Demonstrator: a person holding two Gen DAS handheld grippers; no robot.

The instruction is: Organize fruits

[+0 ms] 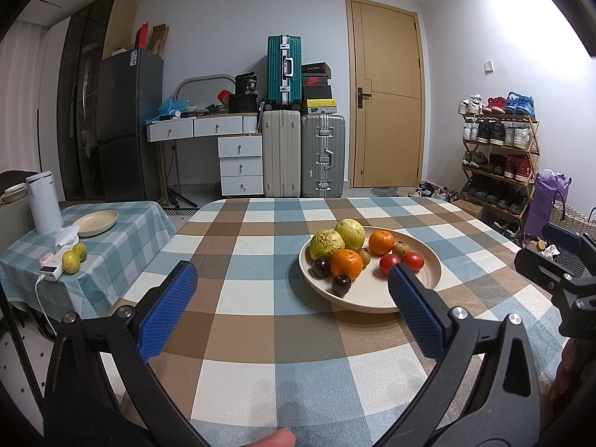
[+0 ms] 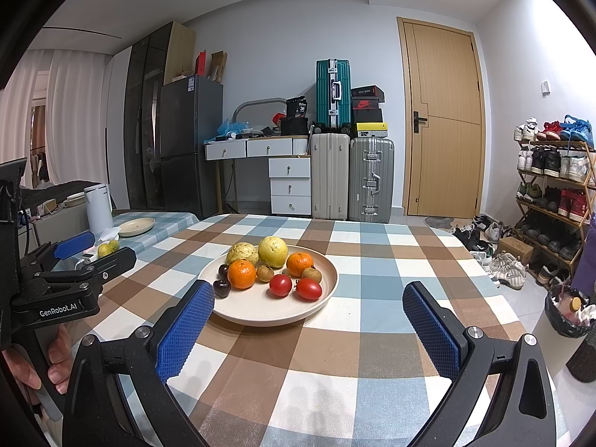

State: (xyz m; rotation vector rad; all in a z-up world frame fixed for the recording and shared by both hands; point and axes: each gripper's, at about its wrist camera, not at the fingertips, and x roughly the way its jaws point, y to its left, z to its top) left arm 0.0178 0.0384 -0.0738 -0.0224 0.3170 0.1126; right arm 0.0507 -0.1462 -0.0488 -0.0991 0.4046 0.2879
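A cream plate [image 1: 421,279] [image 2: 320,298] sits on the checked table and holds two yellow-green guavas [image 1: 350,231] [image 2: 273,251], two oranges [image 1: 346,263] [image 2: 242,274], two red tomatoes [image 1: 413,260] [image 2: 280,285], dark cherries [image 1: 341,285] [image 2: 221,288] and small brown longans [image 2: 265,272]. My left gripper [image 1: 292,279] hovers open over the table, its right finger in front of the plate's near rim. My right gripper [image 2: 309,298] is open too, low above the cloth, with the plate just beyond its left finger. Neither holds anything.
A side table [image 1: 123,231] at the left carries an empty cream plate [image 1: 96,222] [image 2: 136,226], a white kettle [image 1: 44,203], two green-yellow citrus fruits [image 1: 74,259] [image 2: 107,249] and a power bank [image 1: 50,273]. Suitcases, a desk, a door and a shoe rack stand behind.
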